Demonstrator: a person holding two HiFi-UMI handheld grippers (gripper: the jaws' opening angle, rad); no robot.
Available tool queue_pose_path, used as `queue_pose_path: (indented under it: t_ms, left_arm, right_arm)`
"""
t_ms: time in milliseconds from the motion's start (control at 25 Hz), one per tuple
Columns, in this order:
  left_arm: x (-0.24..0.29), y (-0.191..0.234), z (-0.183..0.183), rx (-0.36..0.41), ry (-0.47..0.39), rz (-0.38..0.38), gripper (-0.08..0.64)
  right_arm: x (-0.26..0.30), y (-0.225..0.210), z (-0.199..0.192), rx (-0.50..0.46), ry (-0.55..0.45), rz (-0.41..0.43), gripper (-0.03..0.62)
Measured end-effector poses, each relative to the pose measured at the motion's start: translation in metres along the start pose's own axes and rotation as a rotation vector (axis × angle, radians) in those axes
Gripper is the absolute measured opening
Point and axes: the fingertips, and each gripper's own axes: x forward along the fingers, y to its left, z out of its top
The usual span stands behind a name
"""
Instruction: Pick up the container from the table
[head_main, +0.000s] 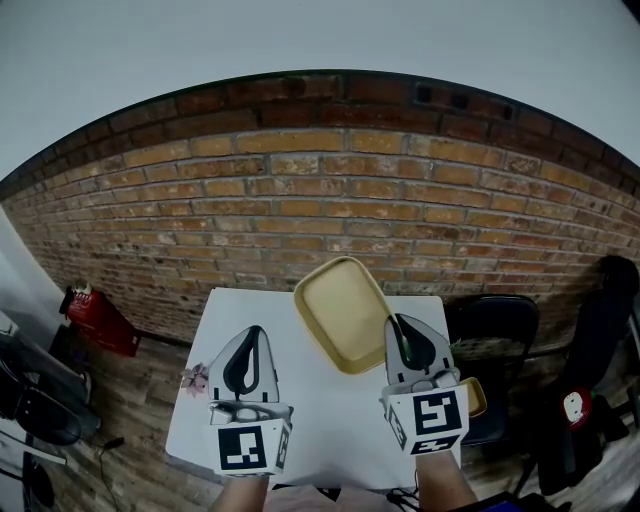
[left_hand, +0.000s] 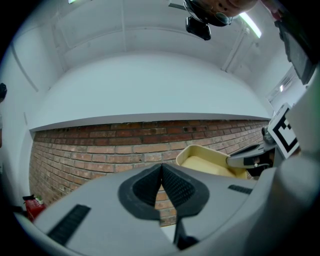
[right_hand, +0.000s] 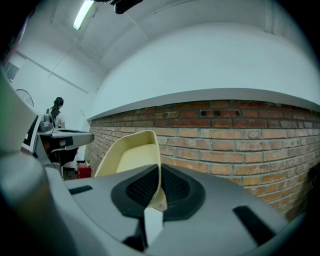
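Yellow container (right_hand: 127, 157) tight in right claw (right_hand: 160, 172)

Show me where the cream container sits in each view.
Head view: container at centre, rim in the right gripper.
Left gripper view: container right of centre.
Right gripper view: container left of centre, rim pinched between the jaws.
Shared landmark: the brick wall behind it.
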Motion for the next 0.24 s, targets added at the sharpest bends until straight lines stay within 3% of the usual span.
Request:
queue_pose_path:
  t_ms: [240]
  left_arm:
    - [0.0013, 0.0004, -0.0004, 0.000, 0.001, 0.002, 0.009]
  right_arm:
    - [0.0013, -0.0007, -0.0005, -0.002, -0.001, 0.005, 0.015]
